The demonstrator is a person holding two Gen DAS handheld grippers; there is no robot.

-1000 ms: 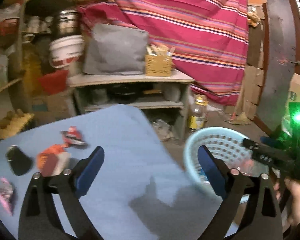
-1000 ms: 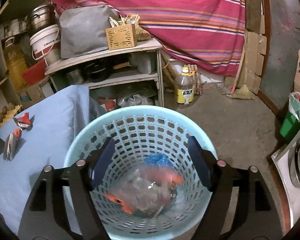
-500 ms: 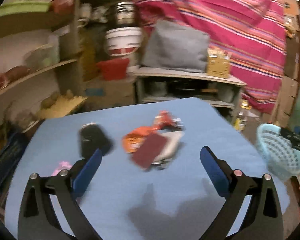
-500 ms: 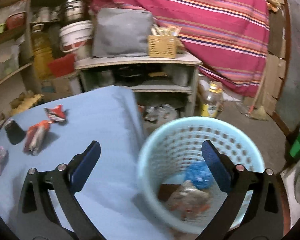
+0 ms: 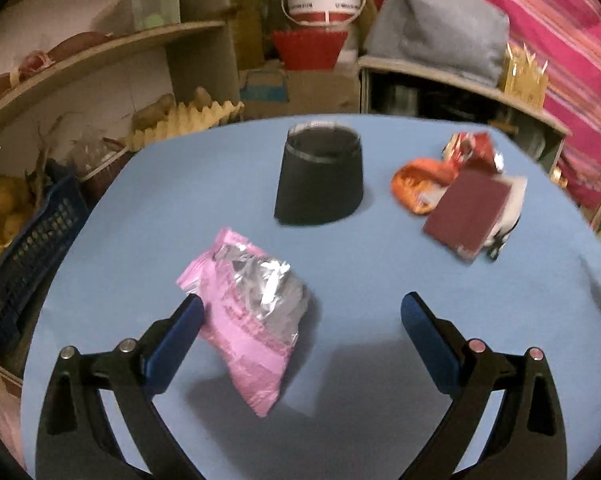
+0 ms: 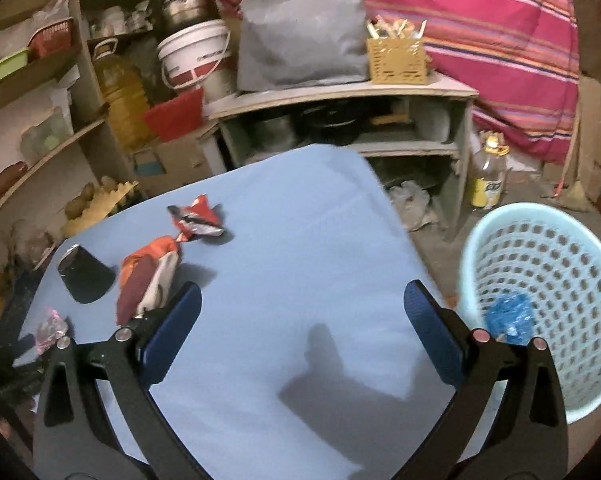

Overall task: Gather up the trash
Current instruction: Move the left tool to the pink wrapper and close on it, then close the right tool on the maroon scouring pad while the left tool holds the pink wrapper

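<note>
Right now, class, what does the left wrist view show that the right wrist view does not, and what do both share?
Only the left wrist view shows the open left gripper over the crumpled pink foil wrapper. Only the right wrist view shows the open right gripper, the pale blue perforated plastic basket and the yellow-labelled bottle. Both share the blue table, black cup and orange wrapper.

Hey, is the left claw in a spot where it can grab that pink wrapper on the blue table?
Probably yes. The left claw is open, and the pink wrapper lies between its fingers, close beside the left one, with nothing on top. The black cup stands clear beyond it.
</note>
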